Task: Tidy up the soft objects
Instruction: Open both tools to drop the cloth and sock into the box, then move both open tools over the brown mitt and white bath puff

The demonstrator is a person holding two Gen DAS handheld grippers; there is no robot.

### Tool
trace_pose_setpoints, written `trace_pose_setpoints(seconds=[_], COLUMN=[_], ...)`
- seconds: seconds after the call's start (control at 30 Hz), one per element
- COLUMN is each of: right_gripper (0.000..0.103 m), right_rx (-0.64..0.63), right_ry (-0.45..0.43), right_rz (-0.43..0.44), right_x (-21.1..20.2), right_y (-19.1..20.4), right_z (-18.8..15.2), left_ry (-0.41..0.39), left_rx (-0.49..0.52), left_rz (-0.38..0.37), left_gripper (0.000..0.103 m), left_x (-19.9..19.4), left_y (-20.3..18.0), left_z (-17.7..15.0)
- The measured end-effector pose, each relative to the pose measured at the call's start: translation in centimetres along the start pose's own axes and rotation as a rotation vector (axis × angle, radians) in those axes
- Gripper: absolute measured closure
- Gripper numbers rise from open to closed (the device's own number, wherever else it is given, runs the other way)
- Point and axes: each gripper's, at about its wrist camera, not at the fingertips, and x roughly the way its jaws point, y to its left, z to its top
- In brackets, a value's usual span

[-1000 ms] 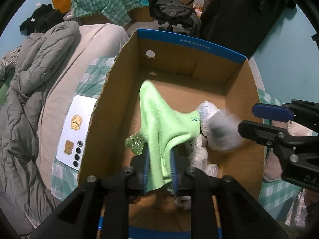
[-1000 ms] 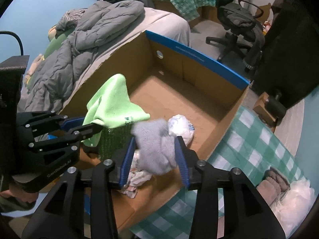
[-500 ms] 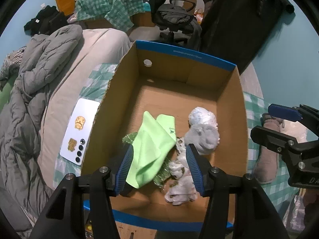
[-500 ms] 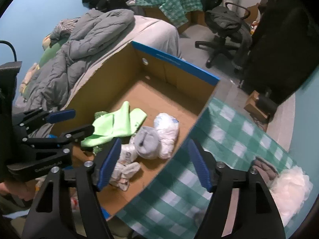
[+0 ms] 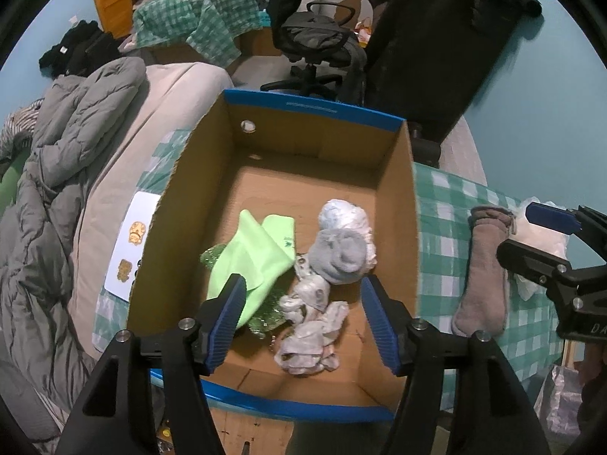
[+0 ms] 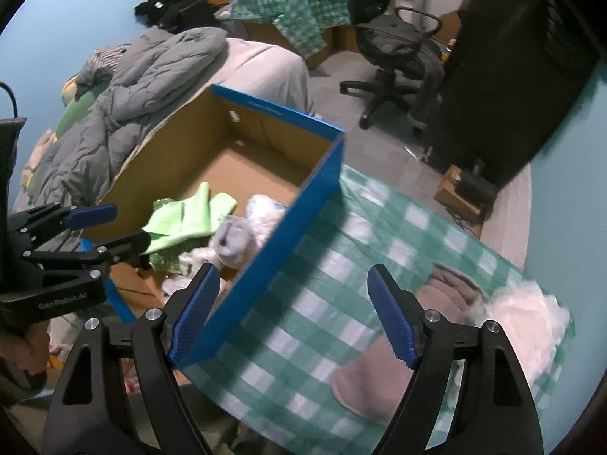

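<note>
My left gripper (image 5: 303,318) hangs above the near end of the cardboard box (image 5: 398,204); its jaws have just been opening and now stand wide, nothing between the pads, nothing held; below and just ahead of the left finger lies the light green cloth (image 5: 258,250), draped over a glittery green piece (image 5: 265,316) on the box floor; between the two fingers and a little ahead sits the grey sock bundle (image 5: 337,256), touching a white wadded bundle (image 5: 345,218) beyond it; nearer the fingers, a crumpled pale patterned cloth (image 5: 313,335) lies loose on the cardboard.

My right gripper (image 6: 292,316) is over the green checked cover (image 6: 322,284), just outside the box's blue side wall (image 6: 288,235); its jaws have just been opening too and stand wide apart with nothing in them; its left finger overlaps the blue wall in view, whether touching I cannot tell; beyond the right finger, blurred, lie a brownish-pink sock (image 6: 436,303) and, further right, a white fluffy mass (image 6: 523,311), both on the cover.

From the left wrist camera the sock (image 5: 485,269) lies lengthwise on the cover, right of the box, with the right gripper's fingers (image 5: 531,261) just beside it; left of my left finger, outside the box, a white phone (image 5: 131,242) lies on the bedding.
</note>
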Motion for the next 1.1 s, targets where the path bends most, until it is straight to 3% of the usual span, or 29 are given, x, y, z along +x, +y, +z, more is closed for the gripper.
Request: trace_pose_setpoints(seconds=[0.47, 1.1], right_gripper=[0.022, 0.022], right_rx=[0.147, 0.326], right_ry=[-0.001, 0.052], right_rz=[-0.062, -0.146], right_x=[-3.5, -5.7], right_y=[-7.4, -18.1], right_z=[-4.3, -9.2], left_ry=[-0.003, 0.016], left_rx=[0.069, 0.174], left_rz=[-0.040, -0.071], left_gripper=[0.029, 0.026], left_x=[-0.7, 0.6], left_y=[-5.9, -14.7], left_z=[0.2, 1.6])
